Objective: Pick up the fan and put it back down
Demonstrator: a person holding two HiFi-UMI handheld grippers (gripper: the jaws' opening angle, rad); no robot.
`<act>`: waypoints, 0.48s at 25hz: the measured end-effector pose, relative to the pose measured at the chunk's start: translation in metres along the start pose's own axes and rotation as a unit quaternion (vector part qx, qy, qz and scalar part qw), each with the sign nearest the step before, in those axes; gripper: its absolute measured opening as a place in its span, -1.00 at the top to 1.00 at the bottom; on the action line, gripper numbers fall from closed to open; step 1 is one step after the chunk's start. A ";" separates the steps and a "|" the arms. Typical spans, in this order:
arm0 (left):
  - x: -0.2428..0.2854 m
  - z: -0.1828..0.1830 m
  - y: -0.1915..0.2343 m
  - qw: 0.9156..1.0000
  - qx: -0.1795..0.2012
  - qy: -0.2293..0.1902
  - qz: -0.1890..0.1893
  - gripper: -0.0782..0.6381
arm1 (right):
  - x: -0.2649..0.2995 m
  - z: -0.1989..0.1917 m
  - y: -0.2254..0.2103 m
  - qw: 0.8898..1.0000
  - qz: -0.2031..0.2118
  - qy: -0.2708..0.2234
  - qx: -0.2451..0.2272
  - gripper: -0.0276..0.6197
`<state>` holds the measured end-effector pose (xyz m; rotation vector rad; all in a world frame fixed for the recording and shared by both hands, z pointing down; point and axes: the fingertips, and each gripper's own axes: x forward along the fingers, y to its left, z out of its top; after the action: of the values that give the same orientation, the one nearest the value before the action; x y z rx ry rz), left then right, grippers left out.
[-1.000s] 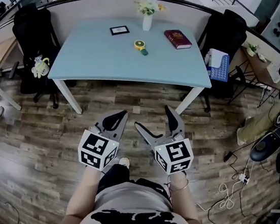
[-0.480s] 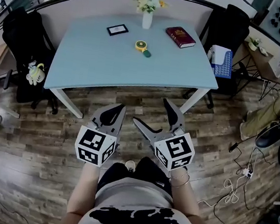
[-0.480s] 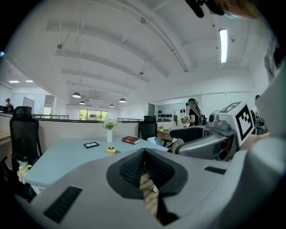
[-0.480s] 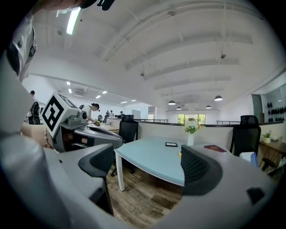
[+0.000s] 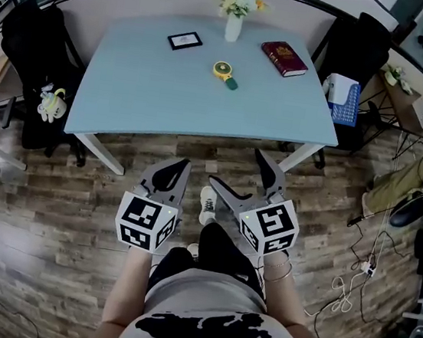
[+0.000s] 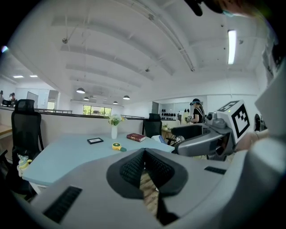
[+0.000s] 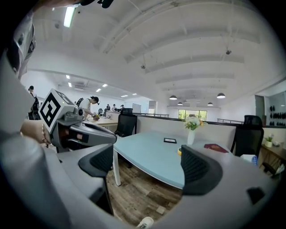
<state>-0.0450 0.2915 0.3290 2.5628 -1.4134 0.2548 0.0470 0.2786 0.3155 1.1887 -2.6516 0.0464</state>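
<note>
The small yellow fan (image 5: 224,70) lies on the pale blue table (image 5: 129,88), at twelve o'clock from the person, a vase (image 5: 233,26) at its twelve. Short of the table, the left gripper (image 5: 178,169) is pinched narrow on nothing and the right gripper (image 5: 235,168) gapes wide, empty.

The table (image 5: 153,87) was pale blue, the fan (image 5: 224,70) yellow and green, the book (image 5: 284,59) dark red, chairs (image 5: 33,29) black.
</note>
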 end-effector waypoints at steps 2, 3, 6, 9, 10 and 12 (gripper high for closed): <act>0.009 -0.001 0.009 1.000 0.000 0.003 0.003 0.75 | 0.014 -0.001 -0.006 1.000 0.006 0.001 0.002 -0.51; 0.015 0.000 0.014 1.000 0.000 0.004 0.004 0.75 | 0.023 -0.001 -0.010 1.000 0.009 0.001 0.003 -0.51; 0.037 0.003 0.031 1.000 0.000 0.007 0.009 0.75 | 0.054 0.002 -0.022 1.000 0.023 0.000 0.003 -0.51; 0.063 0.012 0.049 1.000 0.004 0.011 0.015 0.75 | 0.080 0.009 -0.039 0.999 0.036 -0.006 0.001 -0.51; 0.073 0.016 0.055 1.000 0.005 0.011 0.017 0.75 | 0.089 0.011 -0.047 0.999 0.038 -0.008 0.001 -0.51; 0.094 0.023 0.067 1.000 0.006 0.011 0.022 0.75 | 0.107 0.012 -0.066 0.999 0.044 -0.007 0.003 -0.51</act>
<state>-0.0511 0.1742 0.3368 2.5330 -1.4654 0.2969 0.0251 0.1546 0.3239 1.0763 -2.7169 0.0612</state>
